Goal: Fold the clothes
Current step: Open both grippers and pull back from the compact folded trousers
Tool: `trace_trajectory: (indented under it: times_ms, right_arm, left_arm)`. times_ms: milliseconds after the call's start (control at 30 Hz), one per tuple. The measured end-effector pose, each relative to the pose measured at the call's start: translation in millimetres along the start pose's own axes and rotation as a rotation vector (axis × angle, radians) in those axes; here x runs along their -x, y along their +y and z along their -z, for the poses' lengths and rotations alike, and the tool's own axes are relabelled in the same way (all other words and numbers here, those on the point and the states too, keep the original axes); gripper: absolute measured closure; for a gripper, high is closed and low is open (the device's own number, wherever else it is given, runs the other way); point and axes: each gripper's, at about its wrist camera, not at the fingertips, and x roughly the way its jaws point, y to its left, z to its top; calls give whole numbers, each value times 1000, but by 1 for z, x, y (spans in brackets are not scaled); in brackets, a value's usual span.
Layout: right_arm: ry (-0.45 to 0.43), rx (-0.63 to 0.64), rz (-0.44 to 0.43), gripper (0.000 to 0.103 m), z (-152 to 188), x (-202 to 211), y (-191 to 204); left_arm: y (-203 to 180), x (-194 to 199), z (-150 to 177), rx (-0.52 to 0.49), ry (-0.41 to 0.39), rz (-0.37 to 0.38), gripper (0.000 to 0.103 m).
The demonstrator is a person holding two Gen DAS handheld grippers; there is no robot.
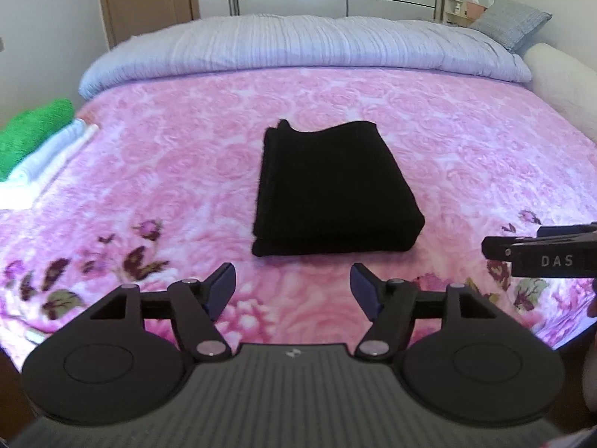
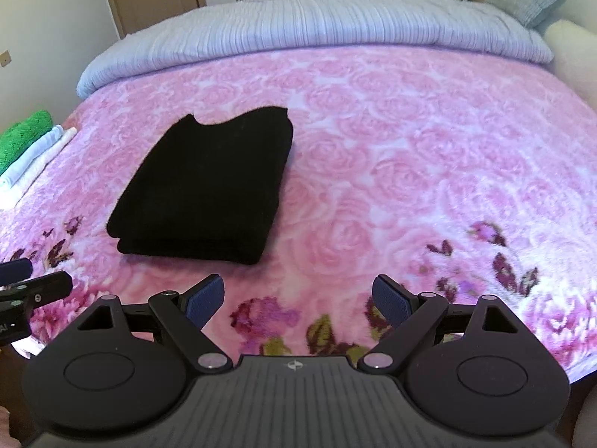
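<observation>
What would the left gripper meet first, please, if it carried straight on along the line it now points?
Probably the folded black garment, centred ahead of the open left gripper; depth is unclear, so the pink blanket might come first.

1 folded black garment [image 1: 332, 190], 1 green garment [image 1: 33, 130], 2 white folded pieces [image 1: 56, 149], 2 claws [image 1: 293, 291].

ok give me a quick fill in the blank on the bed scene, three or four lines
1. The folded garment on the bed is ____ in colour.
2. It lies on a ____ floral blanket.
3. Both grippers' fingers hold ____.
4. On the white folded clothes at the bed's left edge lies a ____ one.

Missing words: black; pink; nothing; green
</observation>
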Motion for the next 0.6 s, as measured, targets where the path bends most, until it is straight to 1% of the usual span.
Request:
trace_trajectory:
  times_ms: [133,300,467,600]
  right_arm:
    - [-30,29,-1,14,6,11,1]
    - [-31,28,-13,14,16,18,-4]
    - [-19,45,-13,14,24,21,-7]
    - [-28,65,-8,14,30,31,-5]
  left_arm:
    - [-2,17,8,-6,-18,-34,35]
    - [-8,36,20,-13,-37,-60,31]
    - [-15,48,30,-14,-40,-72,28]
    - [-20,56,36,-8,-46,-78,27]
